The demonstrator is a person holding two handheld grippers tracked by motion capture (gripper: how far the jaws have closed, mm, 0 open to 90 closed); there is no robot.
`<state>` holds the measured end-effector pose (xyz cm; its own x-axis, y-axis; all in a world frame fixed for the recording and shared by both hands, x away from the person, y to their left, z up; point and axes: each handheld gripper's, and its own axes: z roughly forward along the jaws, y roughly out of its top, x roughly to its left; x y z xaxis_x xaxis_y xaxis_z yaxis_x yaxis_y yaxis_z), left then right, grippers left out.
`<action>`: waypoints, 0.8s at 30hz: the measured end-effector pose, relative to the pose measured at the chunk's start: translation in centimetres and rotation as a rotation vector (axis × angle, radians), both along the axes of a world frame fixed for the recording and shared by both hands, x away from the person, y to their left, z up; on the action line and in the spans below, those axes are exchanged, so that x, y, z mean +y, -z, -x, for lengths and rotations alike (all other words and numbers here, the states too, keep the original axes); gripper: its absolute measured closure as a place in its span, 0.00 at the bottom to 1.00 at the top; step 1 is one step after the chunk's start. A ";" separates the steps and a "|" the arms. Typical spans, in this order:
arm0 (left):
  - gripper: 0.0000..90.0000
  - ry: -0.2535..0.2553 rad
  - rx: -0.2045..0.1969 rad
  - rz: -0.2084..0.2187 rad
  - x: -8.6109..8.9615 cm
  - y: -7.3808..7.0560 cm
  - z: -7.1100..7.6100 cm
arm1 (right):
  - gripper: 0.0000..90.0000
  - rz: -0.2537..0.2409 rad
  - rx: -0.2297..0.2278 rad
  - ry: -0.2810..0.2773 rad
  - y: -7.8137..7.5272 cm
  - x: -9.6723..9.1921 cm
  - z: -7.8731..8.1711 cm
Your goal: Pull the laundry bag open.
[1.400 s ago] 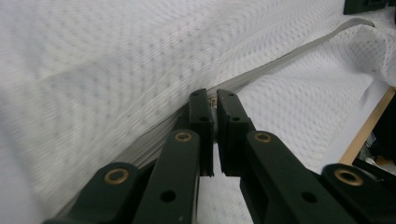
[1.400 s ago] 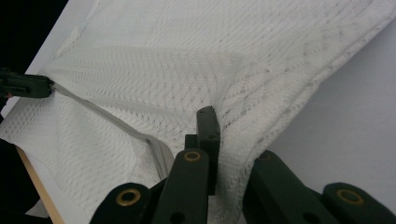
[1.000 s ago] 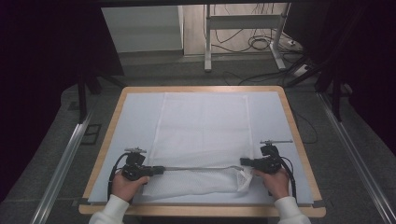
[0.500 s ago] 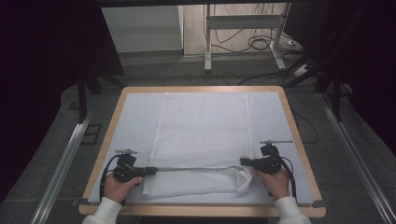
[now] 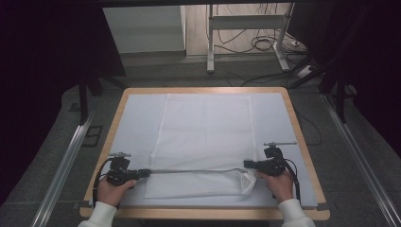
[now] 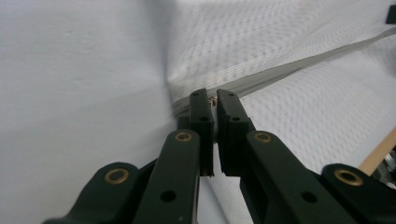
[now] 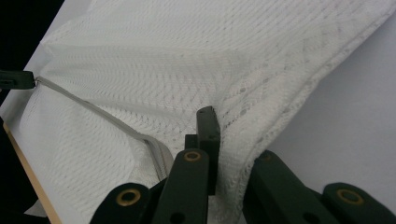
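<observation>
A white mesh bag [image 5: 203, 127] lies flat on the pale-covered table [image 5: 203, 90]. A grey zipper [image 5: 189, 171] runs across its near end. At the zipper's left end my left gripper [image 5: 144, 173] is shut on the small metal pull. In the left gripper view the jaws [image 6: 214, 100] pinch the pull, and the zipper [image 6: 289, 70] stretches away to the upper right. My right gripper [image 5: 247, 164] is shut on the bag's near right corner. The right gripper view shows mesh [image 7: 187, 60] bunched between the jaws [image 7: 229, 140], the zipper [image 7: 102, 114] leading off to the left gripper [image 7: 16, 79].
The table's wooden front edge [image 5: 203, 213] runs close below both hands. Metal rails [image 5: 66, 161] flank the table on the floor. A desk frame [image 5: 246, 28] and cables [image 5: 265, 45] stand beyond the far edge.
My left gripper has slid left along the near edge with the pull in it, so the taut zipper line reaches farther left. The right gripper has kept still.
</observation>
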<state>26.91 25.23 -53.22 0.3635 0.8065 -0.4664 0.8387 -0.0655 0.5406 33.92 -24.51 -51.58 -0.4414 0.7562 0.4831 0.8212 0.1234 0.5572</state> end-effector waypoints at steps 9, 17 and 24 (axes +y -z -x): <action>0.96 -0.014 0.011 -0.034 0.4 0.2 0.1 | 0.98 0.009 0.005 -0.007 0.2 0.1 0.0; 0.96 -0.019 0.016 -0.040 0.7 0.5 0.2 | 0.98 0.014 0.009 -0.010 0.3 0.0 -0.2; 0.96 -0.025 -0.006 -0.042 0.2 0.6 0.3 | 0.97 0.031 -0.010 -0.004 0.2 0.1 0.1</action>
<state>26.61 25.47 -53.80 0.3455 0.8340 -0.4303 0.8374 -0.0670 0.5425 33.77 -24.37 -51.78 -0.4493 0.7686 0.4554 0.8151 0.1440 0.5612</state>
